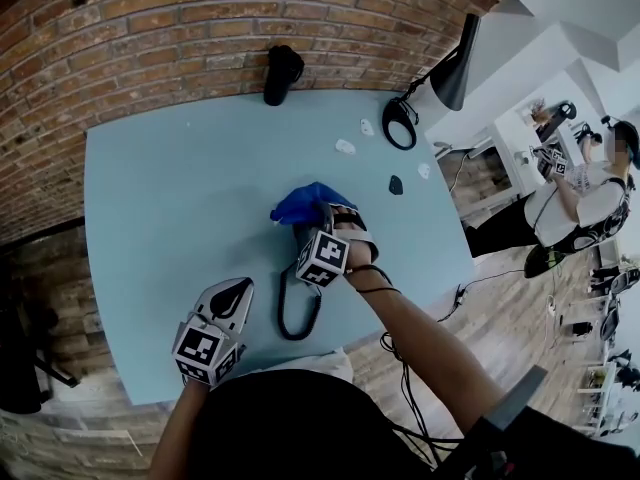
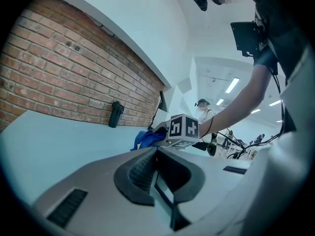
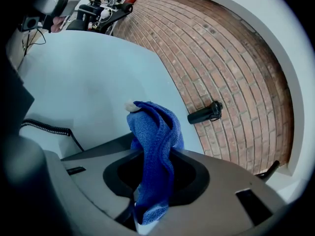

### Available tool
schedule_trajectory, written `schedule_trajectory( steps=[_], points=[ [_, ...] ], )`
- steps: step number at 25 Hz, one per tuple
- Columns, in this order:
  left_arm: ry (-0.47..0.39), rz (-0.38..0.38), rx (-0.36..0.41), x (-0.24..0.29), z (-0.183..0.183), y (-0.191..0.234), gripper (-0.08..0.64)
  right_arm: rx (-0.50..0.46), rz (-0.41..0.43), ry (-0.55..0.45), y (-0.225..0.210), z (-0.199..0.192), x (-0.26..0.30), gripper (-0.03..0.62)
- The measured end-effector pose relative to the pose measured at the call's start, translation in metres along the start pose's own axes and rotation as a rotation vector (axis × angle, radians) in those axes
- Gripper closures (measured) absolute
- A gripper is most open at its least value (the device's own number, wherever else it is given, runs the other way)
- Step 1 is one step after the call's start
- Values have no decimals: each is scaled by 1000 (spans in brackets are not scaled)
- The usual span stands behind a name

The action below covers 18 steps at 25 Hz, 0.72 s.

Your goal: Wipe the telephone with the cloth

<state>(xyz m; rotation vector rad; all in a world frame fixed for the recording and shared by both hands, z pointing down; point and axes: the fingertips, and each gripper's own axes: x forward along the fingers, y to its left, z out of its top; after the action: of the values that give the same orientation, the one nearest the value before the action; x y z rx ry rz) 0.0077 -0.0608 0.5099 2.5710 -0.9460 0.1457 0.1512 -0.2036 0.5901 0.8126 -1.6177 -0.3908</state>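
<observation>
My right gripper [image 1: 320, 218] is over the middle of the light blue table [image 1: 160, 198], shut on a blue cloth [image 1: 303, 204]. In the right gripper view the cloth [image 3: 155, 151] rises out of the jaws and drapes forward. A black coiled telephone cord [image 1: 297, 316] loops on the table just behind this gripper, and shows again as a cord [image 3: 49, 128] at the left. The telephone's body is mostly hidden under the gripper and hand. My left gripper [image 1: 236, 292] sits near the table's front edge, left of the cord, its jaws shut on nothing [image 2: 160, 186].
A black bottle [image 1: 282, 72] lies against the brick wall. A black desk lamp [image 1: 402, 120] stands at the back right corner. Small white pieces [image 1: 345, 147] and a dark one [image 1: 396, 184] lie near it. A person [image 1: 580, 193] stands beyond the table's right side.
</observation>
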Motion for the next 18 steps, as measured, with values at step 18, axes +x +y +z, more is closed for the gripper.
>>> schedule_trajectory(
  steps=[18],
  points=[
    [18, -21, 14, 5, -7, -6, 552, -27, 60, 11, 26, -9, -6, 483]
  ],
)
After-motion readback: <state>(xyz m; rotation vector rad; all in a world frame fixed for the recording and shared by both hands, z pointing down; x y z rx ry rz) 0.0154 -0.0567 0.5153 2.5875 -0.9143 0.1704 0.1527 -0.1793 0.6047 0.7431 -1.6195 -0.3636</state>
